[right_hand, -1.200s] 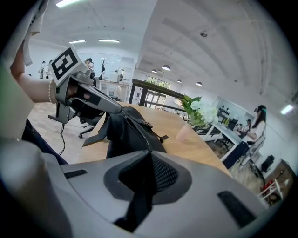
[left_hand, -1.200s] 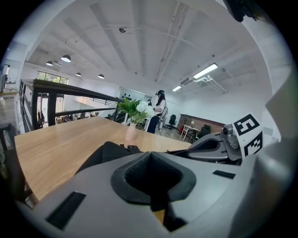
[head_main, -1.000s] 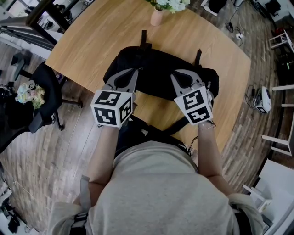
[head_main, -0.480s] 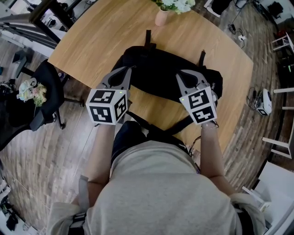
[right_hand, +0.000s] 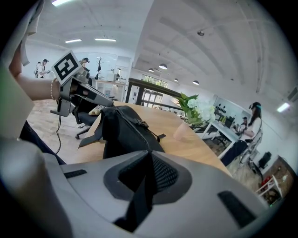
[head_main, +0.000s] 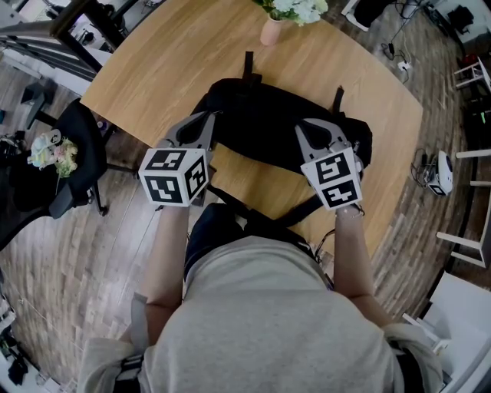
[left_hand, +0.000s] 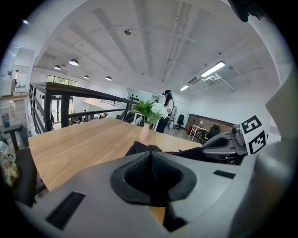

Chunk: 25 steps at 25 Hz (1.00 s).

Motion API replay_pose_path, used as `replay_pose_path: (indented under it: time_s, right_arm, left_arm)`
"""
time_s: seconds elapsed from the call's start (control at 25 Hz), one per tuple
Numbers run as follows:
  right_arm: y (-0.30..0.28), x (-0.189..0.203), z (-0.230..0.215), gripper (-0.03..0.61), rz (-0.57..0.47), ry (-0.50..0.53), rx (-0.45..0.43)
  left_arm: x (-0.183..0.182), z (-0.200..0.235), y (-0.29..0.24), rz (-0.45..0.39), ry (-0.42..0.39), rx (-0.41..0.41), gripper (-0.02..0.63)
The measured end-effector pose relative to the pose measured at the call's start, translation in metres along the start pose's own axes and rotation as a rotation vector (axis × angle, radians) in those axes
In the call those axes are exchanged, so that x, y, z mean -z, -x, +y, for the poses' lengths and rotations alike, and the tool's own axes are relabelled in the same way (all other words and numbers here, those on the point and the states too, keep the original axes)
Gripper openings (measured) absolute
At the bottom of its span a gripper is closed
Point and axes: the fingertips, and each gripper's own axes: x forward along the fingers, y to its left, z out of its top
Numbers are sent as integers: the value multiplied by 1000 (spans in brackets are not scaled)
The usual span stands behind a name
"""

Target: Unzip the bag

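A black bag point(head_main: 280, 115) lies across the near part of the wooden table point(head_main: 169, 65). My left gripper point(head_main: 204, 123) is at the bag's left end; its jaws are pressed together point(left_hand: 150, 155), and I cannot make out anything thin between them. My right gripper point(head_main: 308, 132) sits on the bag's near right side and is shut on a black strap point(right_hand: 137, 204) of the bag that runs down out of its jaws. The bag's zipper line point(right_hand: 139, 132) runs along its top in the right gripper view. The bag's end point(left_hand: 139, 148) shows just past the left jaws.
A pink vase point(head_main: 268, 29) with white flowers point(head_main: 295, 8) stands at the table's far edge behind the bag. A black office chair point(head_main: 77, 161) stands on the wood floor to the left. A black strap point(head_main: 253, 219) hangs off the near table edge toward the person.
My left gripper has slid to the left along the bag's near left end. The right gripper has stayed where it was.
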Motion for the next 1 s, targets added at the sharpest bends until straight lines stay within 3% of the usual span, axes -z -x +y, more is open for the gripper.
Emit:
replay_pose_path:
  time_s: [0.48,0.8,1.0]
  right_arm:
    - [6,-3,2,74,-4,-11,26]
    - [21,-9,2,122,-34,-29,62]
    - [33,-17,5,141,-108,-131,45]
  left_arm:
    - [-1,3,5,2,-18,-54,23]
    - [-14,-25,9,-20,-60,10,25]
    - [-15,-51,5,-21,-81,78,26]
